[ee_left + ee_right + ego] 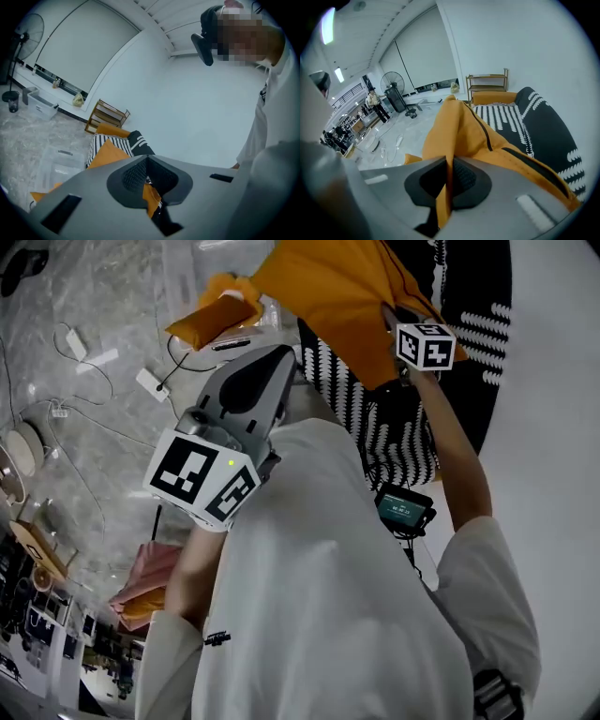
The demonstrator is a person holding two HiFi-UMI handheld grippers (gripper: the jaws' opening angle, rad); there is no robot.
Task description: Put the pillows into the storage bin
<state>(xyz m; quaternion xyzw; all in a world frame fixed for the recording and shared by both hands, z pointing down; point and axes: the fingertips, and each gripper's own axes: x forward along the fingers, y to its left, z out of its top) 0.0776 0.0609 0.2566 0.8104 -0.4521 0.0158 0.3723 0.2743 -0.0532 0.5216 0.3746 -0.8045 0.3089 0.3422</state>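
A large orange pillow (347, 296) hangs in front of me, above a black sofa with white patterns (394, 418). My right gripper (389, 317) is shut on its upper edge, and in the right gripper view the orange cloth (459, 131) runs down between the pads of the right gripper (449, 178). My left gripper (286, 357) reaches towards the pillow's lower left edge. It looks shut, with a fold of orange cloth (151, 199) pinched at the left gripper (147, 180). A second orange pillow (214, 313) lies in the clear storage bin (56, 166) on the floor.
Cables and power strips (150, 382) trail over the marble floor. A pink cushion (150, 582) lies at lower left. A wooden shelf (107, 115) stands against the white wall beside the sofa. A standing fan (393, 84) and people are far off.
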